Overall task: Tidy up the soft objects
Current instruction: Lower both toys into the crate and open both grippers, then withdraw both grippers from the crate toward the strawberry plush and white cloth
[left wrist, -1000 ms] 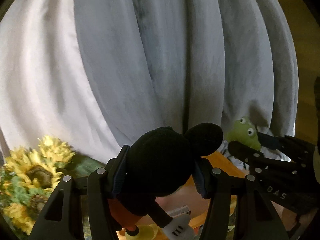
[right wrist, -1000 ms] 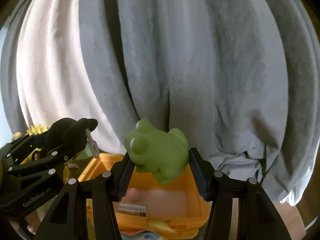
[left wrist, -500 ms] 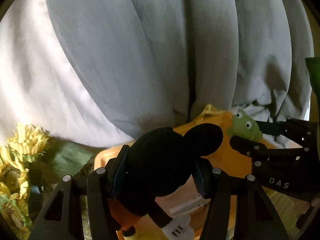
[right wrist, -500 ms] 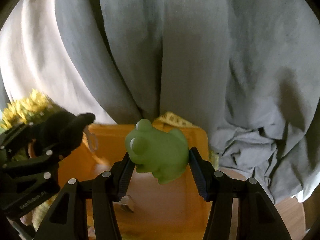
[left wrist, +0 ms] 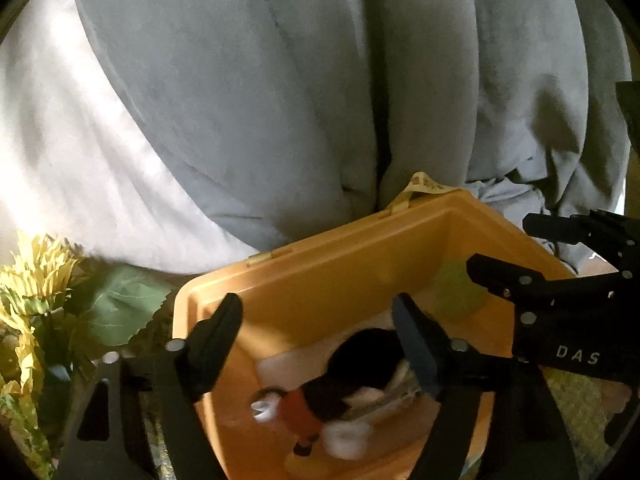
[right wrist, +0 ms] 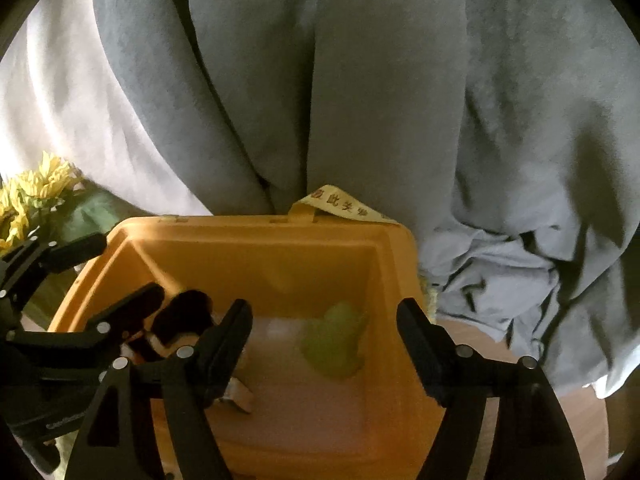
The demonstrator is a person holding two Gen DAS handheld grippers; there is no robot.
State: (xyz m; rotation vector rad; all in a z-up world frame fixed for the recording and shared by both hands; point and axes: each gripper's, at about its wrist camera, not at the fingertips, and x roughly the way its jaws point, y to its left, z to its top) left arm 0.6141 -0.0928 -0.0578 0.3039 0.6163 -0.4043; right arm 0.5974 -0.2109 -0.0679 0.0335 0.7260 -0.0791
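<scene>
An orange plastic bin sits below both grippers; it also shows in the right wrist view. My left gripper is open over the bin. The black mouse plush lies blurred inside the bin beneath it, and shows in the right wrist view. My right gripper is open over the bin. The green frog toy lies blurred inside the bin below it, and shows faintly in the left wrist view. Each gripper shows in the other's view: the right, the left.
A grey curtain hangs right behind the bin. Yellow artificial sunflowers with green leaves stand to the left of the bin. A small flat packet lies on the bin floor. A wooden surface shows at the right.
Both grippers opened over the bin. The mouse plush left my left gripper and the frog left my right gripper; both are now down inside the bin.
</scene>
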